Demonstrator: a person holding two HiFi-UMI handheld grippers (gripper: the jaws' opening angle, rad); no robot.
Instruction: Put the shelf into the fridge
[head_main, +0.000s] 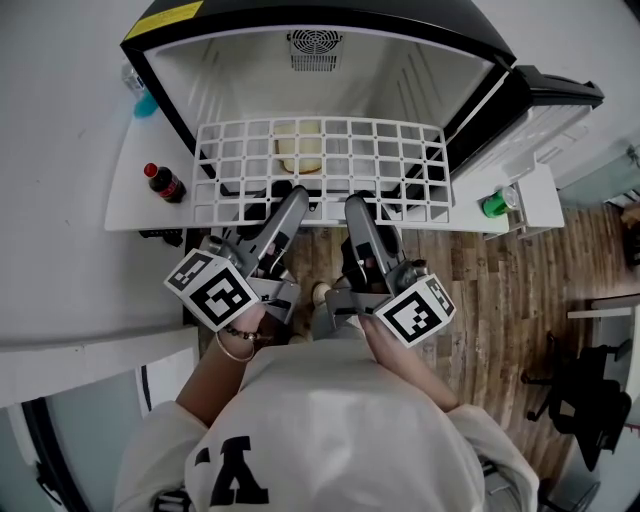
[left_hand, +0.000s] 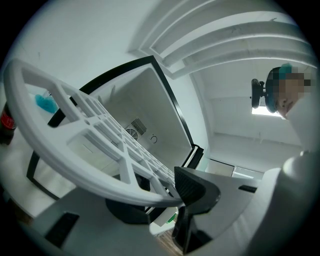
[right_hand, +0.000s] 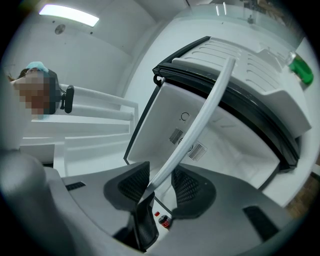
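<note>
At the fridge (head_main: 250, 70) mouth, left gripper (head_main: 298, 196) and right gripper (head_main: 357, 203) fingers clamp the shelf (head_main: 322, 158) by its near rim, so its far edge may droop and jam.

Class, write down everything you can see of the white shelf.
The shelf is a white rectangular grid, plastic by its look, with a thicker rim around square openings. It is held about flat at the mouth of the open fridge. The left gripper and the right gripper each clamp its near rim, side by side near the middle. Nothing rests on it.
</note>
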